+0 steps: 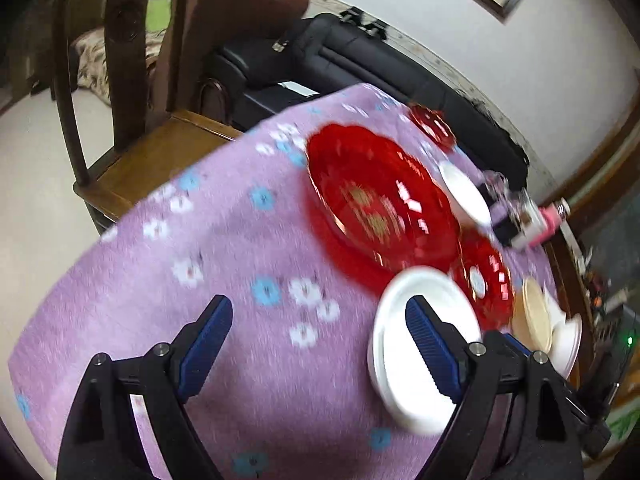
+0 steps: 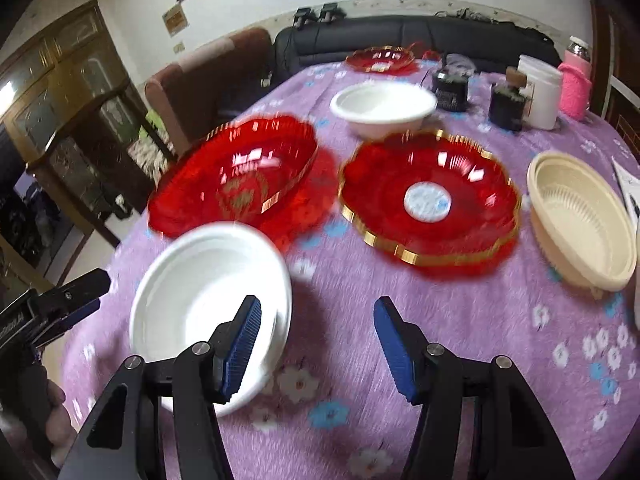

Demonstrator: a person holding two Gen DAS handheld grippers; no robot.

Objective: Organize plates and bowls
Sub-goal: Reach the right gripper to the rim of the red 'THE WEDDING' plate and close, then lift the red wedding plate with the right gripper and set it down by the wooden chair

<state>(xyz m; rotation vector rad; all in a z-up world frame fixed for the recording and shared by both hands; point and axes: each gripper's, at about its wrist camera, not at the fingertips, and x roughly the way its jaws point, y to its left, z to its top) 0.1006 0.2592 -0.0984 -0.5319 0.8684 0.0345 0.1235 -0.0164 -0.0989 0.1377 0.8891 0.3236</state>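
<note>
A white bowl sits near the front left of the purple flowered tablecloth; it also shows in the left wrist view. My right gripper is open, its left finger over the bowl's near rim. My left gripper is open and empty, its right finger in front of the same bowl. Behind stand a large red plate, a gold-rimmed red plate, a second white bowl, a cream bowl and a small red dish.
Dark jars, a white tub and a pink bottle stand at the table's far right. A wooden chair is at the table's left edge, a black sofa behind it. The left gripper shows at the right view's left edge.
</note>
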